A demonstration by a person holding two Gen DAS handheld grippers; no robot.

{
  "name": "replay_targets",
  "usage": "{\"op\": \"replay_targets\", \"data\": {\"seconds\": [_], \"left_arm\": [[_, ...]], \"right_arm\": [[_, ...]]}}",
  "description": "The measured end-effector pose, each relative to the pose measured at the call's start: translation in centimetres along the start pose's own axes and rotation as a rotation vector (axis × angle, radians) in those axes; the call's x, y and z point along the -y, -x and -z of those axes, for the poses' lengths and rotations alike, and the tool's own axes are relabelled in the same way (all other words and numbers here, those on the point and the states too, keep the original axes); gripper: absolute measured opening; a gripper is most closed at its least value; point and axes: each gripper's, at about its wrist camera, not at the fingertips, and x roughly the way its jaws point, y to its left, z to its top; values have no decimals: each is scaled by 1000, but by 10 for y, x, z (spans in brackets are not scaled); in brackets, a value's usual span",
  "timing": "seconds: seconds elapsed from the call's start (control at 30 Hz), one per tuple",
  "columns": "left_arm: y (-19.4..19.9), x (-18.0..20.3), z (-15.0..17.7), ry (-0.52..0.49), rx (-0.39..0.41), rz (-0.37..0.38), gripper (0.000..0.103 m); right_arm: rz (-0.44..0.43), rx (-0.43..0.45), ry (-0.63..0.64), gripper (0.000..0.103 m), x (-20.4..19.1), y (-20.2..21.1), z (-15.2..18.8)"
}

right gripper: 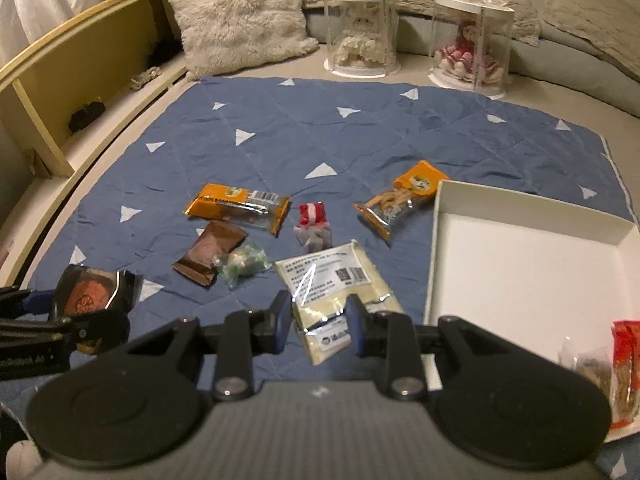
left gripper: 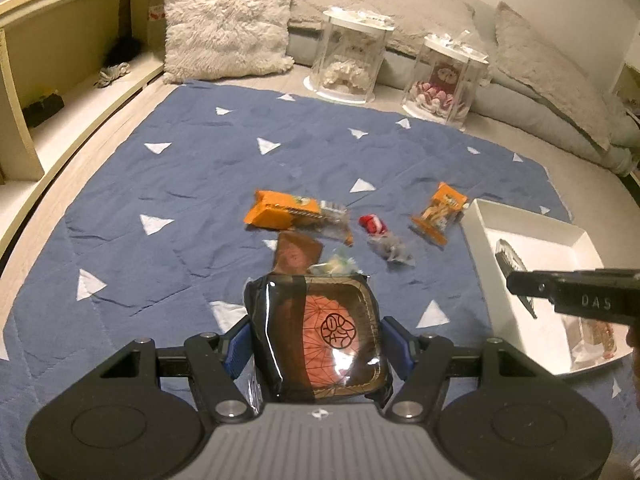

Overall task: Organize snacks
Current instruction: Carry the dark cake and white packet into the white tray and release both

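1. The left gripper (left gripper: 316, 340) sits low centre in the left wrist view, its blue pads about half spread and pressed on either side of a glossy black packet with an orange patterned window (left gripper: 320, 332), which it holds clear of the cloth.
2. In the right wrist view that same packet (right gripper: 90, 294) shows at the lower left, clamped in the left tongs.
3. The right gripper (right gripper: 320, 322) is at centre bottom, jaws drawn nearly together, pinching the lower end of a flat cream sachet with a printed white label (right gripper: 334, 292).
4. On the blue quilted cloth with white triangles (right gripper: 440, 136), loose snacks lie mid-frame: a long orange bar wrapper (right gripper: 236, 206), a brown square packet (right gripper: 210, 252), a clear green-and-white candy bag (right gripper: 242, 264), a small red-and-white sweet (right gripper: 313, 214), and an orange-topped clear pouch (right gripper: 396, 202).
5. The shallow white cardboard box (right gripper: 520, 256) lies at the right, with red and clear wrapped snacks (right gripper: 612, 368) in its lower right corner.
6. Two clear doll display cases (right gripper: 362, 28) stand upper centre, beside a fluffy cream cushion (right gripper: 236, 16).
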Motion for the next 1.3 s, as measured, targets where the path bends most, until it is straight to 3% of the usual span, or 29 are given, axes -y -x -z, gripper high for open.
{"op": "replay_targets", "data": {"seconds": [0.37, 0.8, 1.3], "left_arm": [[-8, 71, -4, -24, 15, 63, 68], [-37, 165, -5, -78, -27, 189, 68], [-100, 223, 8, 2, -189, 293, 68]], "right_arm": [[20, 41, -28, 35, 55, 36, 19], [127, 39, -143, 35, 148, 65, 55], [156, -2, -206, 35, 199, 46, 64]]}}
